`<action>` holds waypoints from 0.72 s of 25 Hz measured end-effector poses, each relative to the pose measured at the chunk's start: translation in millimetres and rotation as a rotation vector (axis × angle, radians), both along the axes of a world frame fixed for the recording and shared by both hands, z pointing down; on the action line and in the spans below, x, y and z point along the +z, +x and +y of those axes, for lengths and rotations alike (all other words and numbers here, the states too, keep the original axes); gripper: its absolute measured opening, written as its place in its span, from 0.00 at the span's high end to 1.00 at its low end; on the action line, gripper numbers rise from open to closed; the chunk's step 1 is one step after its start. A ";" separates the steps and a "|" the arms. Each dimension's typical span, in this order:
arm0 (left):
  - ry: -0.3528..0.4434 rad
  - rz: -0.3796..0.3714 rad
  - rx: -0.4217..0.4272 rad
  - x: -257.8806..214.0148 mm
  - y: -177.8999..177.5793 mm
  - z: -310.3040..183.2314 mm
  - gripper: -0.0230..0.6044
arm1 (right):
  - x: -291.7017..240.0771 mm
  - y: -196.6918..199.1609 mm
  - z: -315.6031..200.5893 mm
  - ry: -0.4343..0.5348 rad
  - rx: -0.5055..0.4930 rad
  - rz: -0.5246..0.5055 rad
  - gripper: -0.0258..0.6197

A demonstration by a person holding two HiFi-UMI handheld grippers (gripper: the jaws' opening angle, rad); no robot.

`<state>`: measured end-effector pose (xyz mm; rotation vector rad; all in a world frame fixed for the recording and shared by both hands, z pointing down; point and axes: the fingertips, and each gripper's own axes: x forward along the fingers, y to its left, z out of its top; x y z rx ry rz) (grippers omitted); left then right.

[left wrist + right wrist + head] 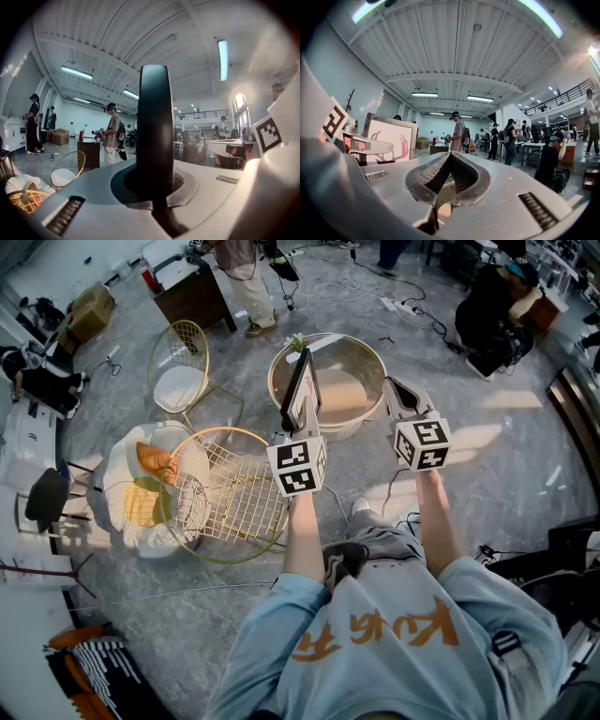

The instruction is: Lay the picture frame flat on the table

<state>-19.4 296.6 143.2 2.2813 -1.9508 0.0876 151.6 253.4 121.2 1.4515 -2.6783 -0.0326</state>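
**A:** status?

**B:** Left gripper (302,426) is clenched on the frame (302,390), near its lower end. Frame is upright and edge-on to me at 12 o'clock, over the left part of the table (347,395). I can't tell if its bottom edge touches the top or hangs just above it

**A:** right side?

**B:** Right gripper (391,388) is at 1 o'clock, jaws pressed together with nothing in them. It's apart from the frame, over the table's right rim. In the right gripper view the frame sits at 9 o'clock with its picture side facing that gripper

**A:** so not laid yet

**B:** No. By my read the whole tip-down is yet to do

**A:** risks?

**B:** 1) I have one pinch on a thin edge with a tall frame above it. As I tilt, the weight could turn it in the pads, and it slaps down or slips out
2) The table has a raised rim. If I lower too close to its 9 o'clock side, the frame ends up propped on the rim, not flat
3) There's a small pale thing (298,341) at the table's 12 o'clock rim. Tipping away from me could knock it
4) Picture side faces 3 o'clock, so tipping that way lands it face down. Tipping toward 9 overhangs the rim, with the wire chair (234,498) just off the table's 7 o'clock

**A:** call?

**B:** I'd shift toward the table's centre first, then tilt slowly, with the right gripper ready under the top edge
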 end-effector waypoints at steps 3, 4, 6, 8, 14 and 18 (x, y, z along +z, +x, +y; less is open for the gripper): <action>0.010 0.008 -0.001 -2.8 -0.6 -1.0 0.92 | -2.6 -1.6 1.1 0.006 -0.012 -0.008 0.96; 0.010 0.012 -0.001 -2.3 -1.3 -1.1 0.92 | -2.7 -2.0 1.3 0.007 -0.012 -0.008 0.97; 0.008 0.023 -0.003 -0.5 -3.8 -1.6 0.92 | -3.9 -2.7 1.1 0.013 -0.009 -0.022 0.96; 0.013 0.036 -0.003 -1.4 -5.7 -3.5 0.92 | -7.4 -2.1 -0.3 0.018 -0.007 -0.053 0.96; 0.030 0.058 -0.034 -5.2 -16.0 -11.5 0.92 | -9.5 2.9 -4.4 0.021 -0.001 -0.036 0.96; 0.024 0.070 -0.050 -2.2 -26.8 -14.1 0.92 | -10.1 0.0 -4.3 0.022 -0.006 -0.028 0.96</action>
